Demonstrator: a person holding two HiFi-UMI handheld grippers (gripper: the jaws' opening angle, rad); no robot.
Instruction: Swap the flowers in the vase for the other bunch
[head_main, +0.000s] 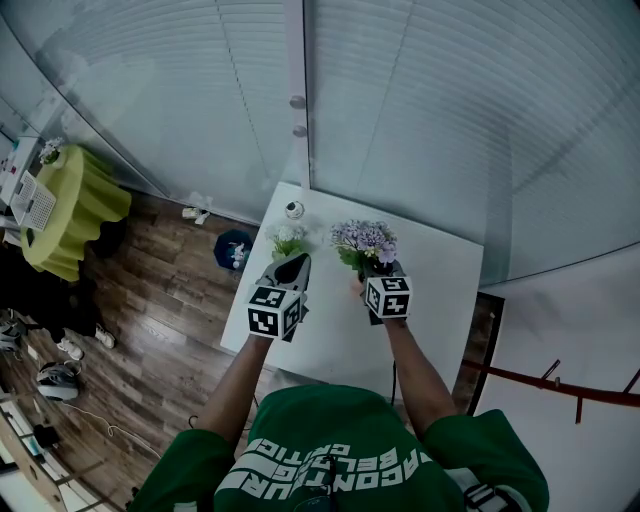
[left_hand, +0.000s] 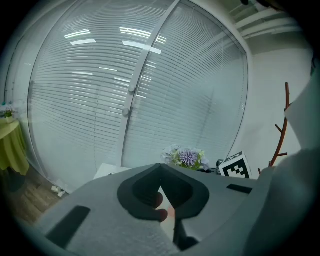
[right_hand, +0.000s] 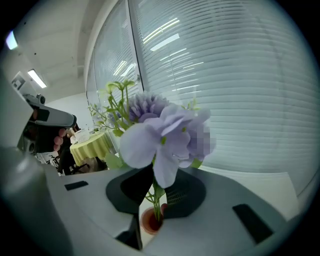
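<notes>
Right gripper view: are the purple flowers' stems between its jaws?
Yes, the purple flowers' green stems run down through the right gripper.

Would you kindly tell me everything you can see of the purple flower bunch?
The purple flower bunch looks artificial: pale lilac petals, one frilly bloom, green leaves and sprigs on thin green stems. It stands upright above the white table, its stems pinched between the jaws of the right gripper. Below the jaws the stems enter a small reddish-brown vase.
</notes>
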